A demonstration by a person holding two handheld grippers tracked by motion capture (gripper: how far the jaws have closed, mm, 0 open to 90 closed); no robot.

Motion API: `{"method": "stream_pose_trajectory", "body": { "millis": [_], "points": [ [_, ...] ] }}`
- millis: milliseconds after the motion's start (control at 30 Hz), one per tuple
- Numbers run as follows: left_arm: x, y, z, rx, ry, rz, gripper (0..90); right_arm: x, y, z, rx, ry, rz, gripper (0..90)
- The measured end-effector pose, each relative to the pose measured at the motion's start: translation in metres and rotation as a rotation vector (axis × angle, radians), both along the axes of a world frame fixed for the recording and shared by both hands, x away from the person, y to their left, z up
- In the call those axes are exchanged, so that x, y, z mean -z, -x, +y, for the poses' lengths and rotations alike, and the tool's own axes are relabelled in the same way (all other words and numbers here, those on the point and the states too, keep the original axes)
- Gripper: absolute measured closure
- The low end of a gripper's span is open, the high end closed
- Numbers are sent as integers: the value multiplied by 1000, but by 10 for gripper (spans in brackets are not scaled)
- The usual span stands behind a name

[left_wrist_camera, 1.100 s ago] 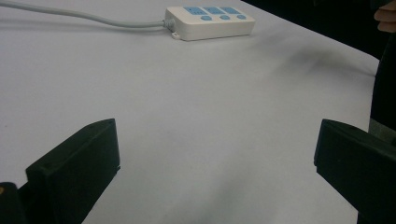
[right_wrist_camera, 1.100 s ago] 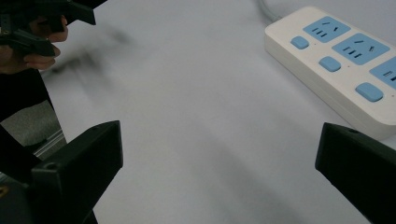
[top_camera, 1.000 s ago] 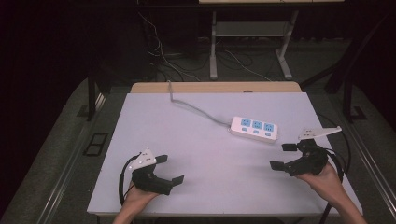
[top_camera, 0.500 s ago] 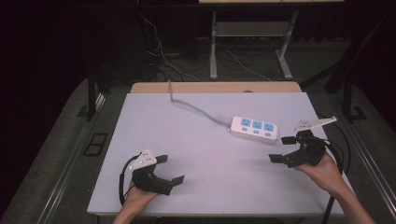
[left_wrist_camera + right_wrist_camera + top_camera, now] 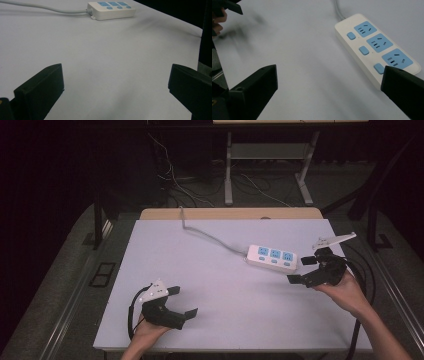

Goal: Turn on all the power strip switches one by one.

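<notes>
White power strip (image 5: 273, 258) with three blue sockets lies flat on the counter (image 5: 215, 285), right of centre, its grey cord (image 5: 210, 236) running to the far edge. Right hand-held gripper (image 5: 305, 269) just beside the strip's right end, jaws spread, not touching it. Left hand-held gripper (image 5: 182, 301) near the front-left edge, jaws spread, holding nothing, well apart from the strip.
</notes>
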State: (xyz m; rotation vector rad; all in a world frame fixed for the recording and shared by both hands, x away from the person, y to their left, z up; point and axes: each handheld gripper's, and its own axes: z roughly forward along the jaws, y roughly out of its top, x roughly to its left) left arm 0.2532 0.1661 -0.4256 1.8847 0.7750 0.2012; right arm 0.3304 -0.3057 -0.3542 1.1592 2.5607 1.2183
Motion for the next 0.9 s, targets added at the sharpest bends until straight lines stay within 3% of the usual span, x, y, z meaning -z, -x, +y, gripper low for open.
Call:
{"method": "stream_pose_trajectory", "body": {
  "millis": [467, 900],
  "points": [
    [0, 0, 0, 8, -7, 0, 0, 0, -28, 2, -12, 45, 0, 6],
    [0, 0, 1, 4, -3, 0, 0, 5, -47, -2, 18, 62, 19, 6]
  ]
}}
